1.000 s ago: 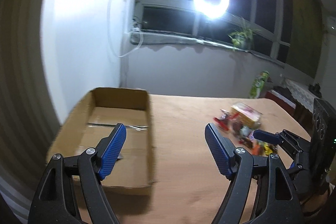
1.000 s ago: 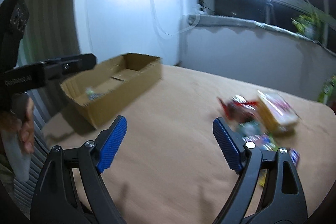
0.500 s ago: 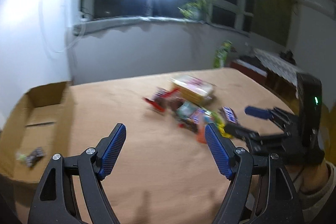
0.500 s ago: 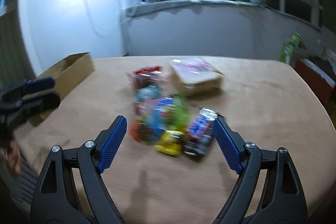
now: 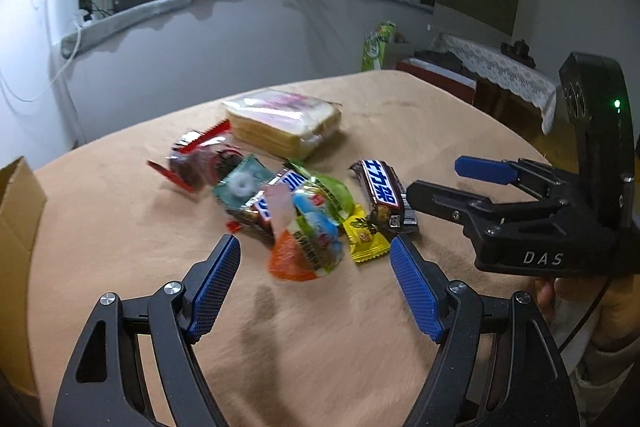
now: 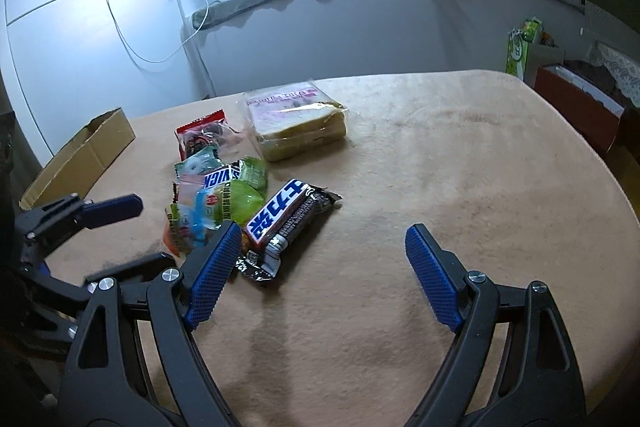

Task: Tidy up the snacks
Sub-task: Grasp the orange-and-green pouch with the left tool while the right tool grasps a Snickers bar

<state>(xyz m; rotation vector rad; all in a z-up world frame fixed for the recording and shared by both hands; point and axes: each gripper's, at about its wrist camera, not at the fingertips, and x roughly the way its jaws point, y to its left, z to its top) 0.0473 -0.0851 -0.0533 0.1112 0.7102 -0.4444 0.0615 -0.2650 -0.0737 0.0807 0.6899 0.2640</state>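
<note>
On the tan table (image 5: 420,131), a pile of snacks (image 5: 296,203) sits just ahead of the left gripper (image 5: 316,267) and the right gripper (image 6: 324,251), both wide open and holding nothing.

Tan tabletop (image 6: 440,167); brown-and-blue candy bar (image 6: 280,215); yellow wrapper (image 5: 366,235); red packet (image 6: 202,133); blue textured pads (image 5: 214,287); box (image 6: 80,157) probably plain brown cardboard.
</note>
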